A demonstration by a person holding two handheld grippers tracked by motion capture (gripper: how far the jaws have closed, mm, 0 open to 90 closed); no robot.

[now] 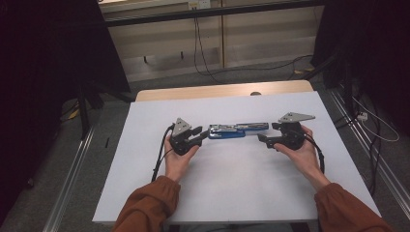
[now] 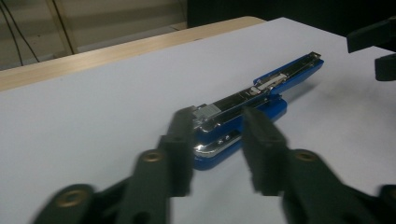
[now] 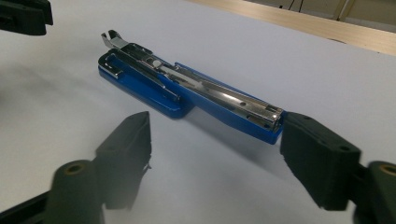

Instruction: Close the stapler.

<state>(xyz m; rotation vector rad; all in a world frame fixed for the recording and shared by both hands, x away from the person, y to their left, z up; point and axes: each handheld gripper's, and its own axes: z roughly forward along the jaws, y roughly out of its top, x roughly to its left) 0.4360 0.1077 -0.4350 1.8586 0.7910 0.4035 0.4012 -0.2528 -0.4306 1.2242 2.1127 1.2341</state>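
Observation:
A blue and chrome stapler lies opened out flat on the white tabletop, pointing left to right. My left gripper is at its left end. In the left gripper view the jaws stand open on either side of the stapler; I cannot tell if they touch it. My right gripper is at the stapler's right end, open wide, and the stapler lies just beyond its tips, its end close to the right-hand jaw. Each gripper view also catches the other gripper far off: the right gripper, the left gripper.
A bare wooden strip runs along the table's far edge. Black curtains hang on both sides, and cables trail over the grey floor behind the table. Metal rails run along the floor beside the table.

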